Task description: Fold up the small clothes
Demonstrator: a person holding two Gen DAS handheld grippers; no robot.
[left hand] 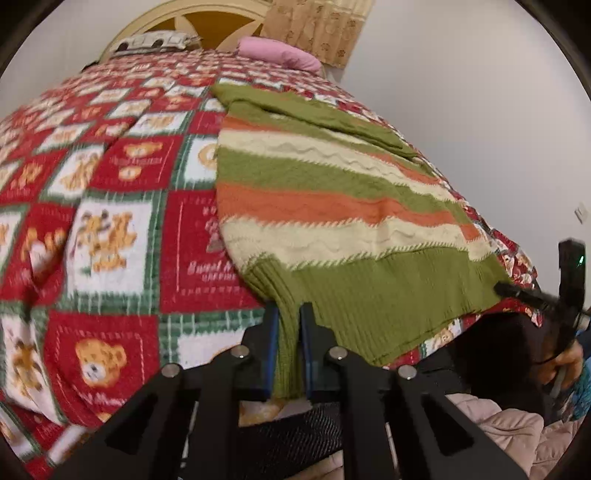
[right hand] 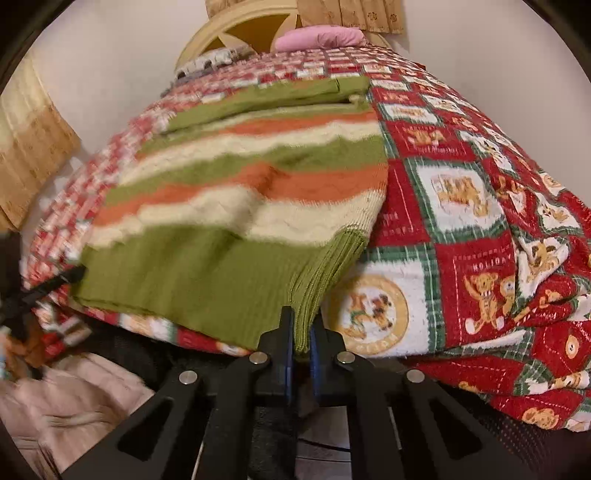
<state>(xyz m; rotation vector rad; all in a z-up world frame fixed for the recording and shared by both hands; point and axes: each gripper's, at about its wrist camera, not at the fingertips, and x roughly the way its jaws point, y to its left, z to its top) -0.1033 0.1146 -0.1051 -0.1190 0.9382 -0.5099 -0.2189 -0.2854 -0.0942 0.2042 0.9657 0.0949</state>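
Sweater (left hand: 325,192), striped green, orange and cream, lies flat on the bed just ahead of us. Our left tool (left hand: 290,332) is clamped on one near corner of its ribbed green hem; our right tool (right hand: 302,332) is pinched shut on the other corner. Under the sweater we note a red teddy-bear blanket (left hand: 110,221). Farther out, by the headboard (right hand: 236,33), lies a pink pillow (left hand: 280,51).
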